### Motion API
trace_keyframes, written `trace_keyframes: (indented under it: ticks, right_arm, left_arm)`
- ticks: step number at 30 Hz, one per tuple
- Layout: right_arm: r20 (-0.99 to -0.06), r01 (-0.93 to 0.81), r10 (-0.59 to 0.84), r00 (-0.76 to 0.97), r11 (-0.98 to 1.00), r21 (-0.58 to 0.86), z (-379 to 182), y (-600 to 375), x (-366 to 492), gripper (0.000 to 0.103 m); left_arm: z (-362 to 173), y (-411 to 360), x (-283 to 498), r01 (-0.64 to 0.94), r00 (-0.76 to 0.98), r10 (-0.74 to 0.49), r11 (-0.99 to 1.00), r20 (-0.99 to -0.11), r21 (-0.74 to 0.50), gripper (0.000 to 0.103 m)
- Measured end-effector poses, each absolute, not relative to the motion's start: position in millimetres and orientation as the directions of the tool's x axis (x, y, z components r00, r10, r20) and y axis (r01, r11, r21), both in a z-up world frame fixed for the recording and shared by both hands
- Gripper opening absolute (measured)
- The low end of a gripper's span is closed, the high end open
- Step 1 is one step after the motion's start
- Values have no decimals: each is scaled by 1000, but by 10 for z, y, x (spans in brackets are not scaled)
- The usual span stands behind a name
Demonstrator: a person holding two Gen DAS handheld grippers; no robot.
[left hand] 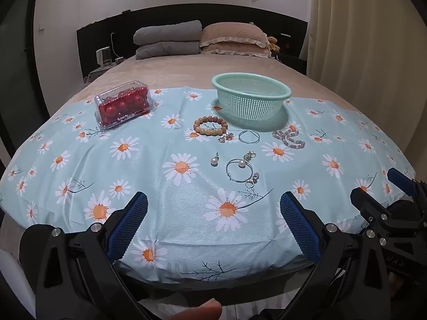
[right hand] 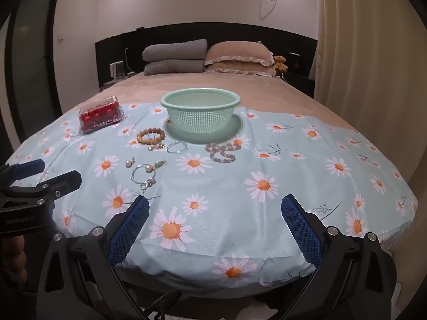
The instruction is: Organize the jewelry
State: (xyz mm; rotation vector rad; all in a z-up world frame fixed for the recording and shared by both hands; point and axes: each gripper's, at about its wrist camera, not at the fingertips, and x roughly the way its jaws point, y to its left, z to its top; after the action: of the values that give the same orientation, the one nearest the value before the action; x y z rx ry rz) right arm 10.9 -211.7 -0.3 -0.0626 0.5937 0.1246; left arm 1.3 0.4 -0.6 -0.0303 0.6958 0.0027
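Lying loose on the daisy cloth (left hand: 149,176), every jewelry piece (left hand: 238,170) waits; the green basket (left hand: 250,98) looks empty. Left gripper (left hand: 213,213) and right gripper (right hand: 214,213) both gape wide, gripping nothing.

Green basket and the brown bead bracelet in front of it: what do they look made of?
Green basket: moulded plastic, matte, with fine perforated walls and a smooth rolled rim. Brown bead bracelet: round tan beads with a dull sheen, probably wood, though the look leaves resin open.

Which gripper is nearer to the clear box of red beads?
Left. The left gripper hangs open at the bed's near edge, with the clear box of red beads ahead to its left. The right gripper sits further right, also open.
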Motion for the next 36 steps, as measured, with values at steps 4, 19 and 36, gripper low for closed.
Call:
trace_keyframes:
  ticks: [4, 19, 36]
  right_arm:
    - [-559, -135, 98, 823, 991, -25, 6, -2129, 103, 95]
    - [-564, -152, 109, 819, 988, -30, 5, -2089, 115, 95]
    - [-569, -168, 122, 813, 985, -29, -16, -2059, 121, 95]
  left_arm:
    - [5, 31, 33, -20, 770, -3, 999, -638, -28, 97]
    - [-67, -12, -7, 4, 760, -25, 999, -650, -34, 97]
    - [-97, -17, -2, 6, 752, -33, 999, -658, -43, 97]
